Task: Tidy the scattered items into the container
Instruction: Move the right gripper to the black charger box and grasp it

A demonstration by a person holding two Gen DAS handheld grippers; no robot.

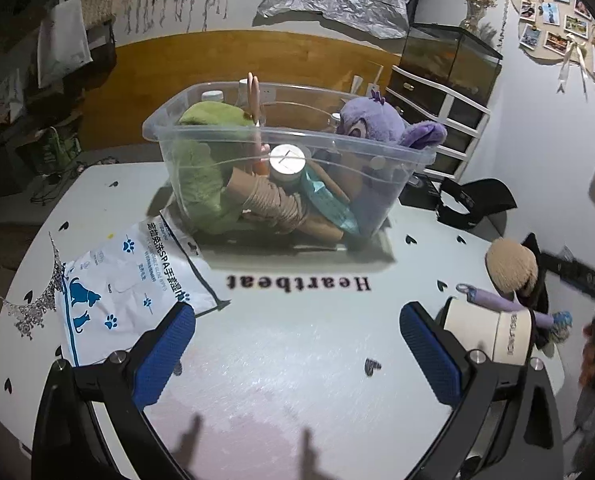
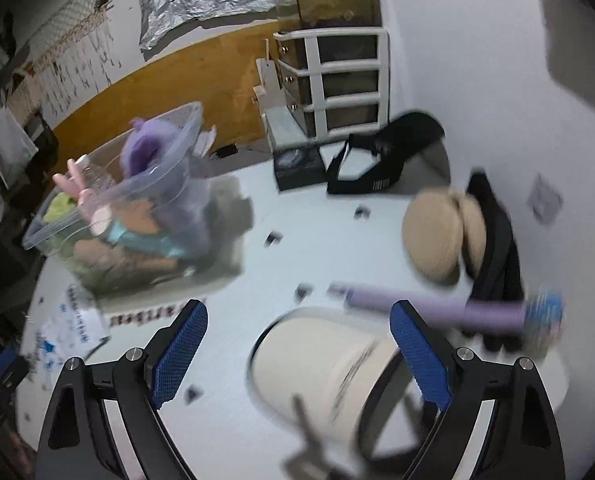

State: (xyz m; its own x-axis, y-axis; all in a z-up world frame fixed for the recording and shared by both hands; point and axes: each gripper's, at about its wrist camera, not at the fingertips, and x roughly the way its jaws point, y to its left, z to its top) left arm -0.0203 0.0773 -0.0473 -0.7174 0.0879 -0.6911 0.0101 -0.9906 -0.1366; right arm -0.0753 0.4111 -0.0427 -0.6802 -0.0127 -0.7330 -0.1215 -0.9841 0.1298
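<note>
Right gripper (image 2: pixel 297 344) stands open and empty over the toppled cup (image 2: pixel 321 364), apparently lining up a grasp, left gripper (image 1: pixel 297 352) likewise open, bin (image 2: pixel 109 200) at ten o'clock, already crowded with toys.

A: Where does the left wrist view look from?
B: Above the table's (image 1: pixel 289 344) near edge, angled down, facing the bin (image 1: pixel 289 136) squarely.
A: And the right wrist view?
B: Farther right, close over the cup (image 2: pixel 321 364), tilted and blurred. Both views share bin, cup, ball (image 2: pixel 437 232) and table.
</note>
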